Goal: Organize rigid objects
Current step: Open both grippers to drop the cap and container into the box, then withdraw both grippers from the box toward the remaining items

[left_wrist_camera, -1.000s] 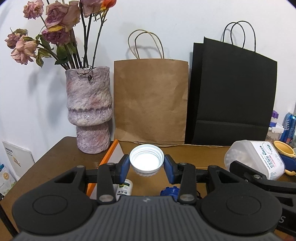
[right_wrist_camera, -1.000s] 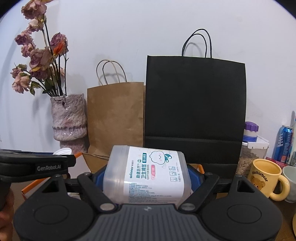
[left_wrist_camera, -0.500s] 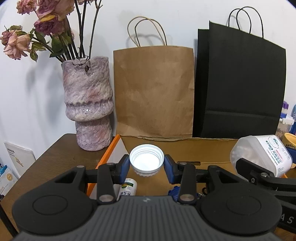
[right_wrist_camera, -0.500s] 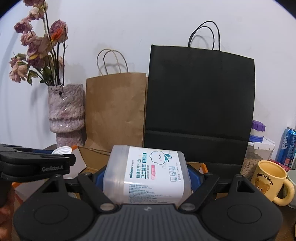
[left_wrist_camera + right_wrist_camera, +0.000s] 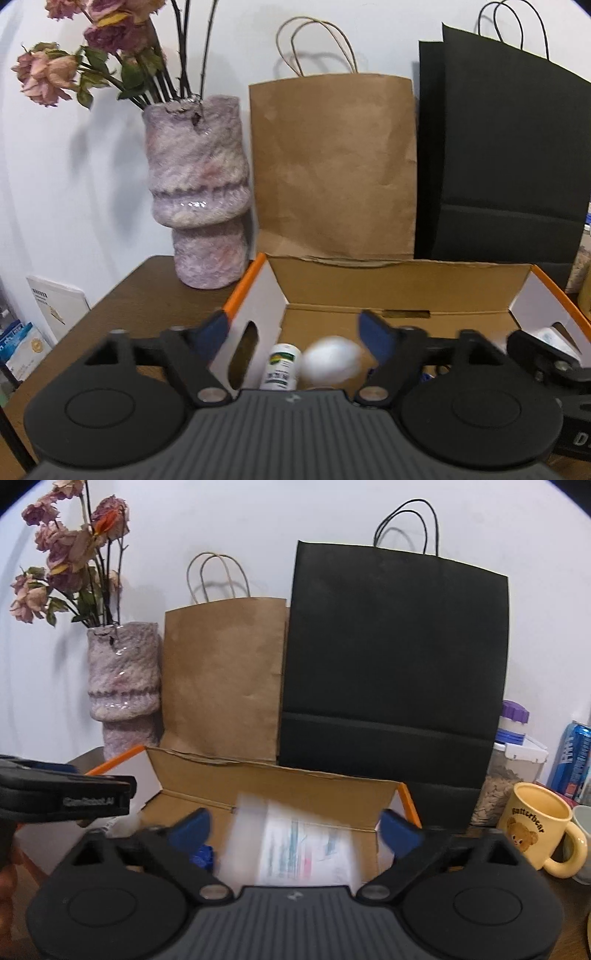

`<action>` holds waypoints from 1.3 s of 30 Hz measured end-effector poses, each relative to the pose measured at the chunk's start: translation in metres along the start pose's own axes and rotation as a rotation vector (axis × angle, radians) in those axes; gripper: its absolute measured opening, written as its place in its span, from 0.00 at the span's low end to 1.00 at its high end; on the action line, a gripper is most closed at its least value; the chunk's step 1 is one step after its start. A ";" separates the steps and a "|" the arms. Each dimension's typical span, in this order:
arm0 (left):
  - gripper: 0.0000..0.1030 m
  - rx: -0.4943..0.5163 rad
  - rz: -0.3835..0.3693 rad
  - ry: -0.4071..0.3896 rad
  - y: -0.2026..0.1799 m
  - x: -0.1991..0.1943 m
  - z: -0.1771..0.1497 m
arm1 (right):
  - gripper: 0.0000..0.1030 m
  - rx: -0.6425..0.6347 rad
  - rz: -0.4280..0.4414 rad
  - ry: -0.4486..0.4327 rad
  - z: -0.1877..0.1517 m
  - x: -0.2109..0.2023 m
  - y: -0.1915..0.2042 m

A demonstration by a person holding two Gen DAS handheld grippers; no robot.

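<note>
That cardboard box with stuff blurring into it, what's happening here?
A person with a handheld gripper in each hand is sorting items into the cardboard box. Both sets of jaws are opening: the left gripper lets a white cap drop beside a small bottle, and the right gripper releases a cotton swab container.
</note>
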State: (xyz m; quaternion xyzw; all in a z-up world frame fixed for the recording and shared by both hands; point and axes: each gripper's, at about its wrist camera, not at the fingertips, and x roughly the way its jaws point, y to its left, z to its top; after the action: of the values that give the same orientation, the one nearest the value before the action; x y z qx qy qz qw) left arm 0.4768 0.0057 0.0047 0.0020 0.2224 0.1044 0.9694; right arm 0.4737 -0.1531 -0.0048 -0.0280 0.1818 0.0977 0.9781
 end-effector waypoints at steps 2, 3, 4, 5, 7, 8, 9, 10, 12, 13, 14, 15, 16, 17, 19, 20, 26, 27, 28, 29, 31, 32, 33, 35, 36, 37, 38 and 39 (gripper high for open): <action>1.00 -0.017 -0.011 -0.005 0.003 -0.001 0.001 | 1.00 0.010 0.002 0.003 0.001 0.000 -0.002; 1.00 -0.028 -0.015 -0.012 0.005 -0.002 0.001 | 1.00 0.013 0.000 0.003 0.001 0.000 -0.003; 1.00 -0.032 -0.018 -0.010 0.006 -0.002 0.002 | 1.00 0.015 -0.003 0.002 0.001 -0.001 -0.004; 1.00 -0.036 -0.020 -0.008 0.007 -0.001 0.002 | 1.00 0.017 -0.005 0.002 0.001 -0.001 -0.005; 1.00 -0.041 -0.021 -0.008 0.007 -0.002 0.002 | 1.00 0.023 -0.006 0.001 0.001 -0.001 -0.006; 1.00 -0.039 -0.021 -0.009 0.006 -0.002 0.002 | 1.00 0.026 -0.006 0.000 0.001 -0.002 -0.007; 1.00 -0.037 -0.020 -0.010 0.006 -0.003 0.002 | 1.00 0.027 -0.006 -0.001 0.002 -0.002 -0.007; 1.00 -0.036 -0.020 -0.010 0.005 -0.003 0.002 | 1.00 0.027 -0.007 -0.001 0.002 -0.003 -0.008; 1.00 -0.035 -0.022 -0.012 0.005 -0.003 0.002 | 1.00 0.026 -0.008 -0.003 0.002 -0.004 -0.008; 1.00 -0.035 -0.021 -0.012 0.005 -0.003 0.002 | 1.00 0.026 -0.007 -0.004 0.002 -0.004 -0.008; 1.00 -0.036 -0.020 -0.012 0.005 -0.004 0.002 | 1.00 0.027 -0.007 -0.005 0.002 -0.005 -0.008; 1.00 -0.037 -0.020 -0.013 0.005 -0.004 0.002 | 1.00 0.028 -0.007 -0.007 0.003 -0.006 -0.008; 1.00 -0.038 -0.020 -0.014 0.005 -0.005 0.003 | 1.00 0.030 -0.006 -0.007 0.003 -0.007 -0.008; 1.00 -0.039 -0.022 -0.016 0.006 -0.006 0.003 | 1.00 0.030 -0.005 -0.009 0.003 -0.009 -0.008; 1.00 -0.043 -0.022 -0.021 0.007 -0.009 0.004 | 1.00 0.031 -0.003 -0.014 0.005 -0.012 -0.009; 1.00 -0.046 -0.022 -0.024 0.007 -0.010 0.005 | 1.00 0.031 -0.004 -0.017 0.005 -0.014 -0.009; 1.00 -0.066 -0.023 -0.050 0.013 -0.024 0.008 | 1.00 0.026 -0.005 -0.034 0.007 -0.027 -0.012; 1.00 -0.067 -0.024 -0.054 0.014 -0.027 0.008 | 1.00 0.027 -0.003 -0.035 0.008 -0.029 -0.013; 1.00 -0.067 -0.022 -0.056 0.015 -0.029 0.008 | 1.00 0.029 -0.001 -0.038 0.008 -0.032 -0.014; 1.00 -0.066 -0.021 -0.058 0.015 -0.032 0.008 | 1.00 0.029 -0.001 -0.040 0.008 -0.035 -0.015; 1.00 -0.065 -0.025 -0.062 0.016 -0.036 0.006 | 1.00 0.025 -0.003 -0.048 0.008 -0.041 -0.015; 1.00 -0.064 -0.024 -0.062 0.016 -0.038 0.006 | 1.00 0.023 -0.003 -0.051 0.007 -0.044 -0.016; 1.00 -0.063 -0.023 -0.063 0.016 -0.040 0.005 | 1.00 0.022 -0.003 -0.052 0.007 -0.047 -0.016; 1.00 -0.065 -0.024 -0.068 0.017 -0.046 0.003 | 1.00 0.019 -0.001 -0.056 0.005 -0.052 -0.017; 1.00 -0.066 -0.024 -0.070 0.018 -0.049 0.002 | 1.00 0.017 -0.001 -0.057 0.005 -0.055 -0.017; 1.00 -0.067 -0.025 -0.072 0.019 -0.052 0.001 | 1.00 0.015 -0.001 -0.059 0.004 -0.059 -0.017; 1.00 -0.067 -0.027 -0.073 0.019 -0.055 0.000 | 1.00 0.013 -0.002 -0.060 0.003 -0.062 -0.017; 1.00 -0.068 -0.027 -0.075 0.020 -0.058 -0.001 | 1.00 0.013 -0.002 -0.061 0.002 -0.065 -0.017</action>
State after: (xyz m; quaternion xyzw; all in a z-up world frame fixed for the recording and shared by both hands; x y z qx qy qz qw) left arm 0.4213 0.0136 0.0300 -0.0300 0.1823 0.0985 0.9778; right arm 0.4189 -0.1815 0.0209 -0.0191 0.1526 0.0963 0.9834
